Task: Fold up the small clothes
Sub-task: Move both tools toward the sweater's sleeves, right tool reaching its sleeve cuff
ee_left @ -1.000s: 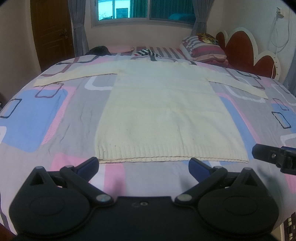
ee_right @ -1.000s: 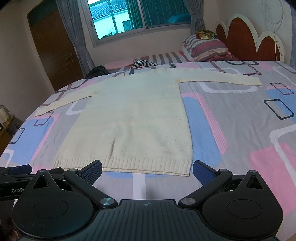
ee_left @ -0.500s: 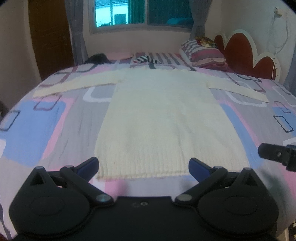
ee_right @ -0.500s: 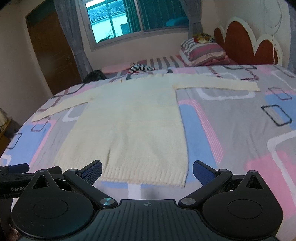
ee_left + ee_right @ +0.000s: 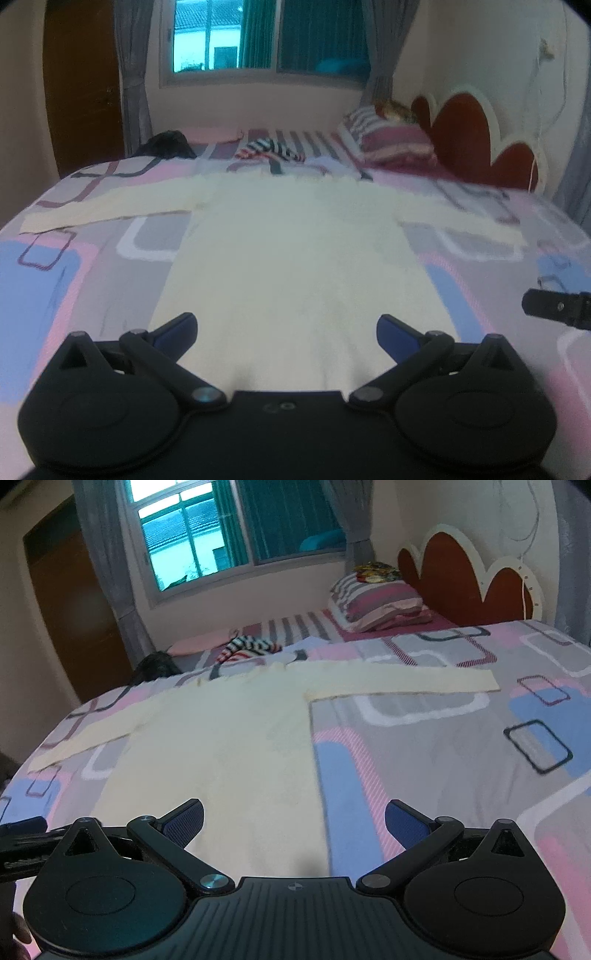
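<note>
Patterned bedspread [image 5: 92, 280] covers the bed; nearest, the left gripper [image 5: 286, 330] and right gripper [image 5: 293, 818] hover with jaws wide over the cream sweater [image 5: 295, 266], which lies flat, sleeves outstretched. Farther off lies a striped pillow [image 5: 380, 602].

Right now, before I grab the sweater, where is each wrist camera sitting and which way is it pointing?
Left wrist view: on the left gripper, low over the cream sweater, near its hem, facing up the bed toward the window; its own open fingers show, plus the right gripper's tip at the right edge.
Right wrist view: on the right gripper, over the sweater's right side, facing the same way; open fingers show, and the left gripper at the left edge.
Shared: sweater, striped pillow, headboard, window.
</note>
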